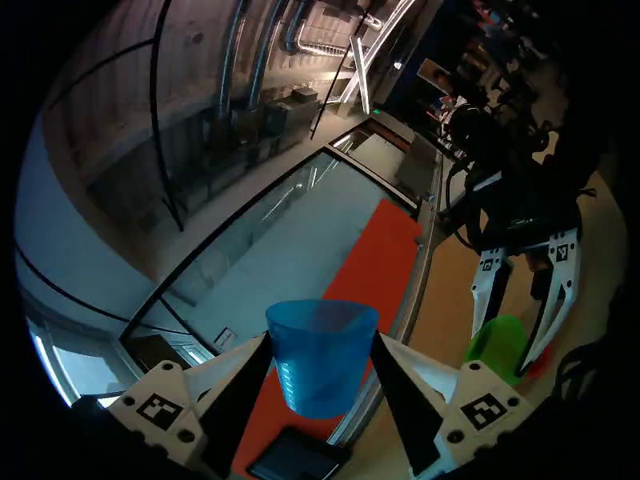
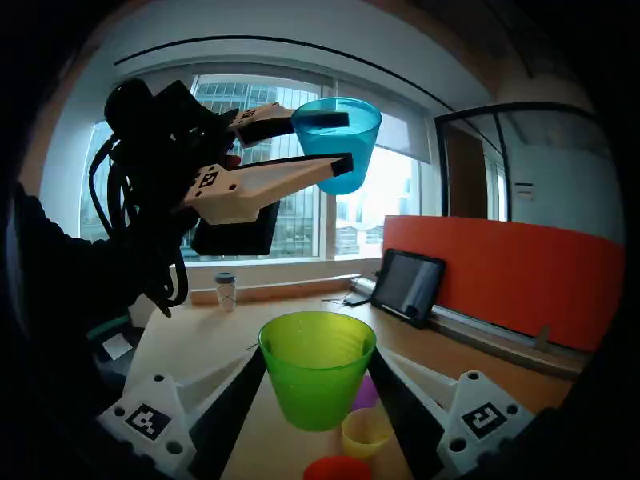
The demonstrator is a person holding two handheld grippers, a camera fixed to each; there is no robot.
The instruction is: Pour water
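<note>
The green cup (image 2: pixel 316 376) is clamped between the fingers of the right gripper (image 2: pixel 317 356), its jaws pressed to the cup's sides, above the wooden table (image 2: pixel 448 352). Just beneath it, a purple cup (image 2: pixel 366 392), a yellow cup (image 2: pixel 364 432) and a red cup (image 2: pixel 336 468) are clustered. Farther off and higher, the blue cup (image 2: pixel 324 148) is held mouth-up by the left gripper (image 2: pixel 348 144), both fingers against it. Water in either cup cannot be made out. Beyond, a tablet (image 2: pixel 408 288) is propped by the orange partition (image 2: pixel 512 272).

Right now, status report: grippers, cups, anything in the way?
Left gripper shut on blue cup, held high, near upright. Right gripper shut on green cup. No pour yet. Small cups just below green cup.
</note>
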